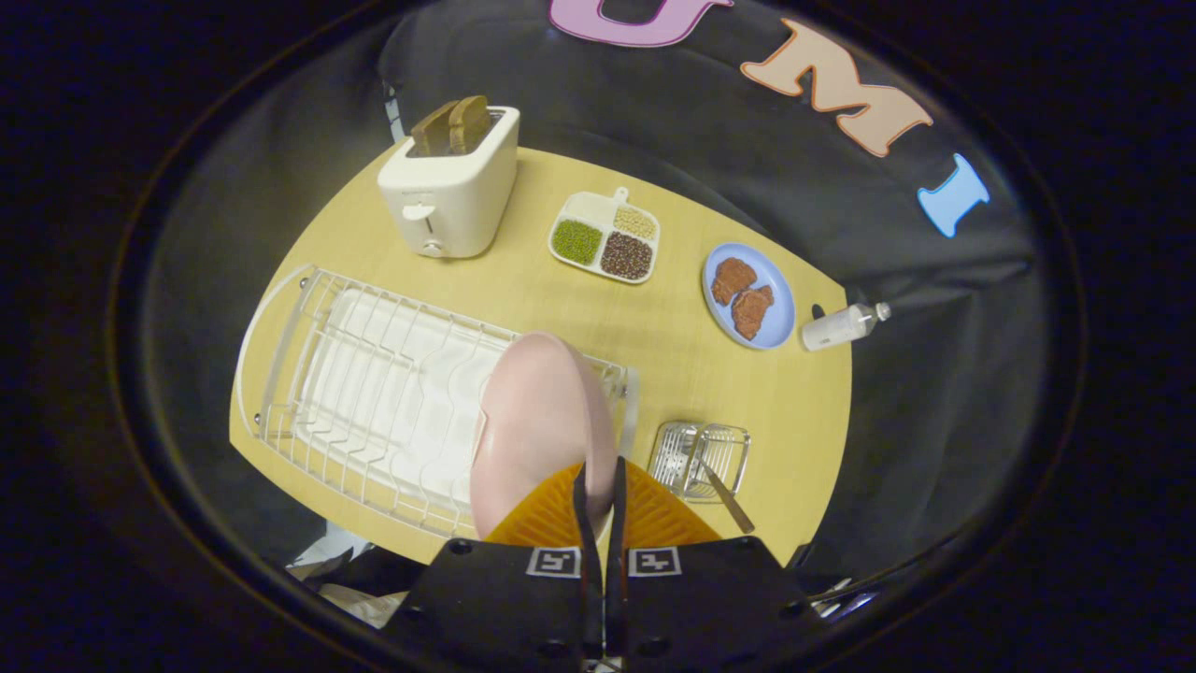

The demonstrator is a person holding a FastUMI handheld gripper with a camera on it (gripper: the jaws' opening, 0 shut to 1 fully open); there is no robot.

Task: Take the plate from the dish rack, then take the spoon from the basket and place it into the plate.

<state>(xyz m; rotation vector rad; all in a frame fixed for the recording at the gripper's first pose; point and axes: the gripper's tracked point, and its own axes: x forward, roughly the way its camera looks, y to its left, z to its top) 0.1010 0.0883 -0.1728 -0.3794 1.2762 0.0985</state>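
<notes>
Gripper [599, 486] clamped on pink plate [537, 425] rim, hiding dish rack's [374, 393] right end; spoon [724, 495] bowl buried in basket [703, 456].

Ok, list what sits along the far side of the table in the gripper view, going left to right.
Toaster with bread slices → divided tray of beans and grains → blue plate with two brown pieces → white bottle lying at the table's edge. Nearer in, the gripper is shut on the pink plate at the dish rack.
</notes>
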